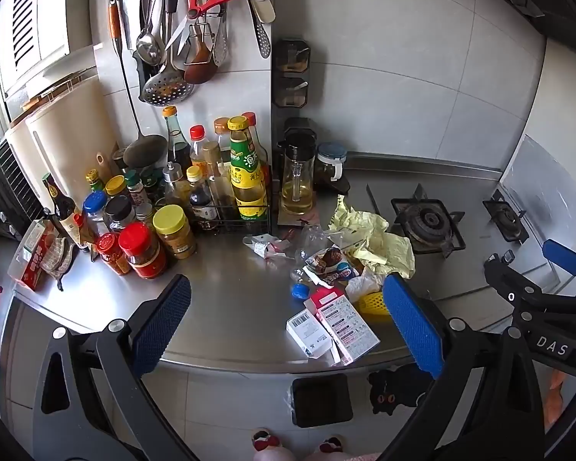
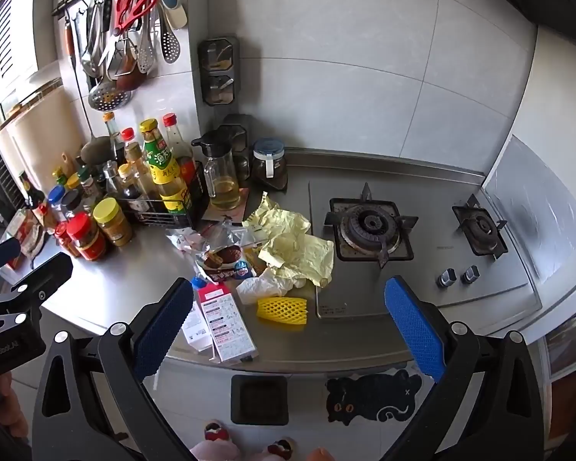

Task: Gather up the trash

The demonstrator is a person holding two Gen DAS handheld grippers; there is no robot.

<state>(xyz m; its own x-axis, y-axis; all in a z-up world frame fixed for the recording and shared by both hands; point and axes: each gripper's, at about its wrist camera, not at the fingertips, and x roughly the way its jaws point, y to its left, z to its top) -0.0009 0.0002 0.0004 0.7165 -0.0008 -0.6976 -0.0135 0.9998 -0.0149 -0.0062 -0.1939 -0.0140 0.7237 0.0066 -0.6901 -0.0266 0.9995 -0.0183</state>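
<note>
Both tongs, left point(image 1: 288, 330) and right point(image 2: 288, 326), gape wide and empty, trash pile point(image 2: 265, 265) just ahead.

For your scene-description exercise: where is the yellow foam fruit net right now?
In the right wrist view the yellow foam fruit net lies on the steel counter near its front edge, just below the crumpled white tissue, right of the pink-and-white carton.

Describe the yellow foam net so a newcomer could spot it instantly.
Start at the gas stove and drop to the countertop's front edge. The yellow foam fruit net lies there beside crumpled white tissue, the only bright yellow latticed piece.
</note>
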